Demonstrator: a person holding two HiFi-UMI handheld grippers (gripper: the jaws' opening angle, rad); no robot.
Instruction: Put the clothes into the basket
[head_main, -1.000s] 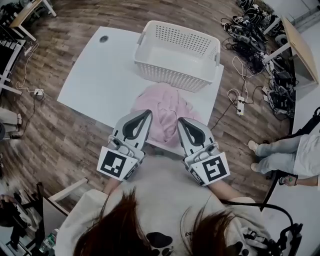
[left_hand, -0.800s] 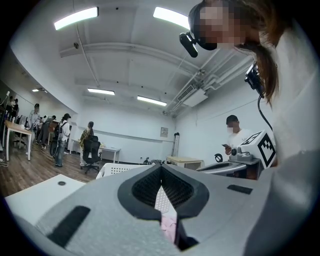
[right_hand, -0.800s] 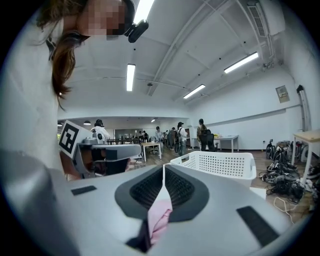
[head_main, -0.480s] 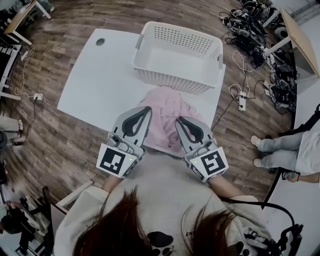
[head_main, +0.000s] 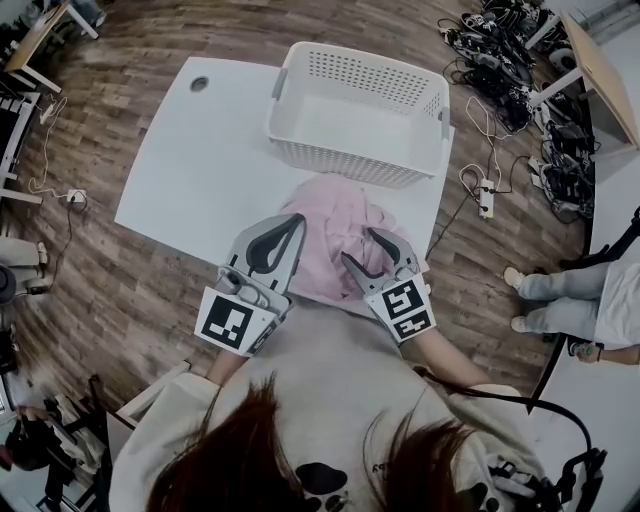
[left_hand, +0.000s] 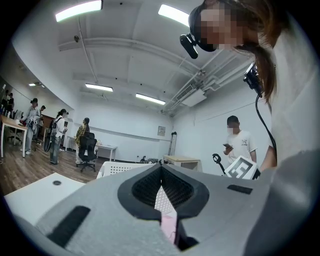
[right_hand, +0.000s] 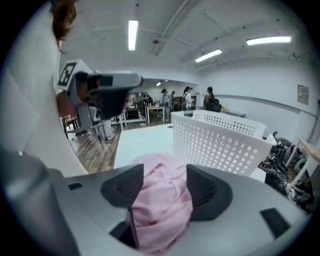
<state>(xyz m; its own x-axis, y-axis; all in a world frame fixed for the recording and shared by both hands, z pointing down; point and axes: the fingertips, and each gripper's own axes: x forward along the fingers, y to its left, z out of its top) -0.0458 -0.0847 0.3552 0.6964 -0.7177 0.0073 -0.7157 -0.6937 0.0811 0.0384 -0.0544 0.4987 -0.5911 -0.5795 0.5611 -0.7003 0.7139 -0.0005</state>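
Head view: the pink garment (head_main: 335, 215) lies soft and crumpled on the smooth white table (head_main: 200, 170). The rectangular basket (head_main: 340, 160), white perforated plastic, sits at the garment's twelve o'clock. Right gripper (head_main: 366, 250) is on the cloth's five o'clock edge. Its jaws have just been opening and stand half apart, a bunched pink fold between the meshed black pads (right_hand: 122, 186). Left gripper (head_main: 292, 226) is at seven o'clock, jaws pinched tip to tip, gripping nothing.
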